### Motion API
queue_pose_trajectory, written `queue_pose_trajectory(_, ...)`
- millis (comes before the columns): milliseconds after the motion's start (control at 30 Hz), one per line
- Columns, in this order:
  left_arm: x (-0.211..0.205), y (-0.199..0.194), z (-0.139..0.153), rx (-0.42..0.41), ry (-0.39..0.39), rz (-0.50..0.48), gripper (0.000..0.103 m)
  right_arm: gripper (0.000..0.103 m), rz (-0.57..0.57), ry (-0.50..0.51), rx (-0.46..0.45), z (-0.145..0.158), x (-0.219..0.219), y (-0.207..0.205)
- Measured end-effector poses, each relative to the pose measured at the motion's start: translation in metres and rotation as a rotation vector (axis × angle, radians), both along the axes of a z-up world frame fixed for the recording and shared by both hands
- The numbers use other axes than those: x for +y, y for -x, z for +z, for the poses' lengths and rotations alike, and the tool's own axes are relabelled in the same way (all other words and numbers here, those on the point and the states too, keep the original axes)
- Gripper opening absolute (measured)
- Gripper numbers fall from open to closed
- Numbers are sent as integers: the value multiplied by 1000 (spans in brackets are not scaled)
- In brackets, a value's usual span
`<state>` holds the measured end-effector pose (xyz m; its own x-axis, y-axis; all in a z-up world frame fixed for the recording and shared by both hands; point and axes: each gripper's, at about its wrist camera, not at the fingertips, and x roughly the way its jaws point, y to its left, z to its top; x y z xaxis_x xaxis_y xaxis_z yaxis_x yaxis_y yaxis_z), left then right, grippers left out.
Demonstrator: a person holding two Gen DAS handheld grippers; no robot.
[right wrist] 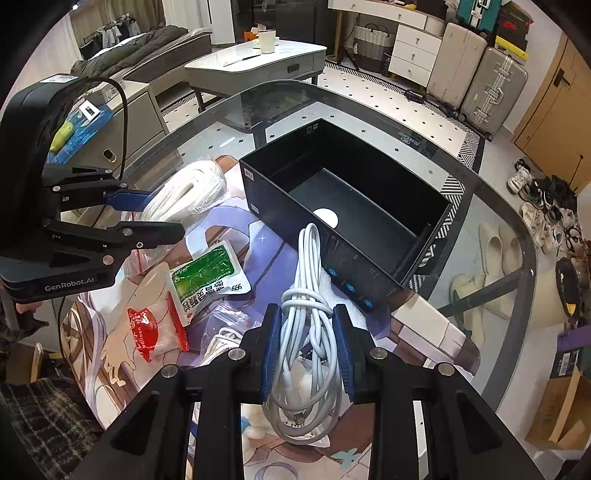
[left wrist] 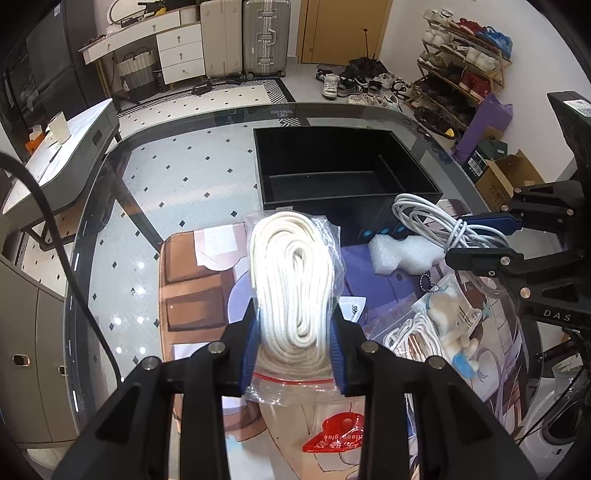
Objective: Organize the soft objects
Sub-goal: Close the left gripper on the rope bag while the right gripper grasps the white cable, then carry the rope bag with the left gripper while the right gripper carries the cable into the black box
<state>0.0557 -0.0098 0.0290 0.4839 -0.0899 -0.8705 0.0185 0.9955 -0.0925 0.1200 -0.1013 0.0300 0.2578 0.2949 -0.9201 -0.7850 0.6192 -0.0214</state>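
With the black box [left wrist: 347, 166] ahead nearly empty, the left hand-held gripper [left wrist: 295, 354] clamps a bagged rope [left wrist: 291, 280], the right hand-held gripper [right wrist: 308, 354] a white cable [right wrist: 308, 321]; packets remain beside them.

1. Definitely someone's home, looks like a lived-in living room or entry area.
2. Shoe rack [left wrist: 461, 62] stuffed with sneakers, more pairs on the floor.
3. Suitcases [left wrist: 243, 37] by a wooden door [left wrist: 343, 29].
4. White drawer unit [left wrist: 181, 48], glass table [left wrist: 177, 177], tiled floor.
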Motion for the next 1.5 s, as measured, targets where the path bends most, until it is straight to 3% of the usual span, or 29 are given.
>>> queue_pose_trajectory(833,-1,-55,44,-59,-14,-49,31,29,-102,-122,-52,62,-4,-50)
queue_pose_trajectory(1500,1,-117,35,-46,14,-64,31,29,-140,-173,-32,63,18,-116)
